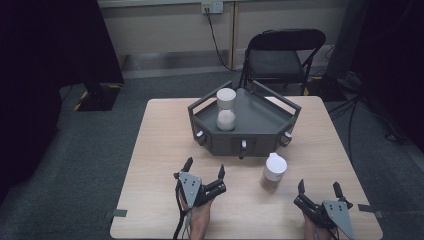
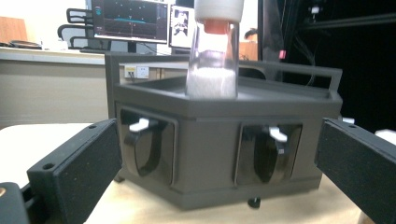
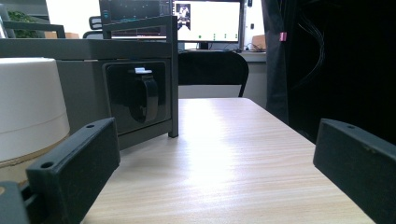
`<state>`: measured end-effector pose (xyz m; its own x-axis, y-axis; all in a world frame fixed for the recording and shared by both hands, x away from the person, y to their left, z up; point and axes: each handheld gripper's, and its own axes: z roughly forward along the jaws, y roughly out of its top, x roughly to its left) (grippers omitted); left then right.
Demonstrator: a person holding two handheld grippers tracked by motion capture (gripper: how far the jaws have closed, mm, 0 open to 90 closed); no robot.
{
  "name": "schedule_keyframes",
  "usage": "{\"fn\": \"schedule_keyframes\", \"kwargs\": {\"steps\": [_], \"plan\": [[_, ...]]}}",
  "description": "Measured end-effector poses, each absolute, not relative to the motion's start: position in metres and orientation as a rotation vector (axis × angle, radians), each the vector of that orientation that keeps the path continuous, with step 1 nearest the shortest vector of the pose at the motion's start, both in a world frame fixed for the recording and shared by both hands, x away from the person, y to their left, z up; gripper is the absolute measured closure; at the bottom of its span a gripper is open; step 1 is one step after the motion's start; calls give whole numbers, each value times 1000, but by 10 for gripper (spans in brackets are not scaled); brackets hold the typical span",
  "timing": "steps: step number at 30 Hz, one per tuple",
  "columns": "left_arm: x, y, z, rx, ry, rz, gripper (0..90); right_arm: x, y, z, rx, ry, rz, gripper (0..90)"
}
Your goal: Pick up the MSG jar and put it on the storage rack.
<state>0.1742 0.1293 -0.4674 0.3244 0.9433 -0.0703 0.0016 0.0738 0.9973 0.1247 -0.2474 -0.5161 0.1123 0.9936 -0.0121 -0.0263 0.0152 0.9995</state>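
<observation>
A dark grey six-sided tray [image 1: 260, 122] stands at the back middle of the table, with two white-lidded jars on it, one [image 1: 226, 97] behind the other [image 1: 226, 120]. A third white-lidded jar [image 1: 275, 170] stands on the table in front of the tray's right side. My left gripper [image 1: 204, 169] rests open near the front edge, facing the tray [image 2: 210, 135]; a clear jar [image 2: 214, 56] holding white powder rises above it. My right gripper [image 1: 320, 186] lies open at the front right, and the table jar [image 3: 28, 107] sits just left of its left jaw.
The tray's side faces carry dark hooks with white tips [image 2: 144, 144] [image 3: 142, 93]. A black folding chair [image 1: 282, 55] stands behind the table. Bare wooden tabletop [image 3: 224, 154] stretches ahead of the right gripper. The table's right edge is close.
</observation>
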Motion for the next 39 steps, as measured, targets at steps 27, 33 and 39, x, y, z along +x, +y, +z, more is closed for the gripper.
{"fn": "schedule_keyframes", "kwargs": {"steps": [27,33,39], "plan": [[157,123,-506,1310,1030,991,0,125,-247,-516,1231,1113,1129,0],[154,121,-510,1322,1032,1008,0,125,-247,-516,1231,1112,1129,0],[151,121,-516,1295,1033,1025,1,124,-247,-516,1231,1112,1129,0]]}}
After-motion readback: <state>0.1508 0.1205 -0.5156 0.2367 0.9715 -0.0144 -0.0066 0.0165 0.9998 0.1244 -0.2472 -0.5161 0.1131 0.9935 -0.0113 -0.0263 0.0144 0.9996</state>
